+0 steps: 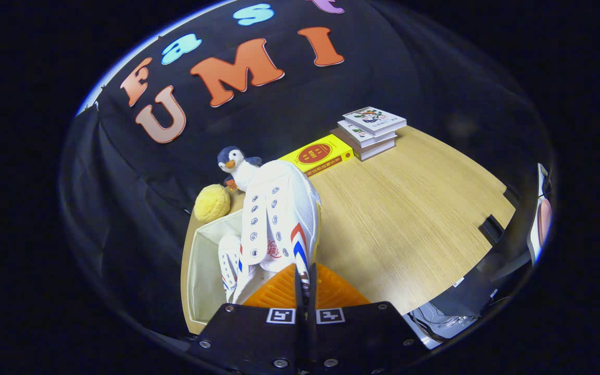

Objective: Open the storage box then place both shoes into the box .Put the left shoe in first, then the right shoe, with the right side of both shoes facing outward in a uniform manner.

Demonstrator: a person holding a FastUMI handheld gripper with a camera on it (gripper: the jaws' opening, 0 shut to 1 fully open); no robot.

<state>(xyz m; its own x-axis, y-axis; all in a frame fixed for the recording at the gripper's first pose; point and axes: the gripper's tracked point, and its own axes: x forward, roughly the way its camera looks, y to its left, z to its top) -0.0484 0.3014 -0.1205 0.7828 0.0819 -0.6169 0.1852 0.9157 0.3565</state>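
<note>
My gripper (304,284) is shut on a white shoe (279,208) with red and blue stripes, pinching its rim between the two fingers. The shoe hangs toe-away from me, laces showing, tilted over the open storage box (203,271). The box is a pale fabric bin at the table's left end. A second white shoe (229,265) with the same stripes lies inside the box, just left of the held one and partly hidden by it.
A wooden table (409,219) stretches to the right of the box. Beyond the box sit a yellow fluffy ball (212,203) and a penguin plush (237,166). Farther back lie a yellow book (321,154) and a stack of books (373,133).
</note>
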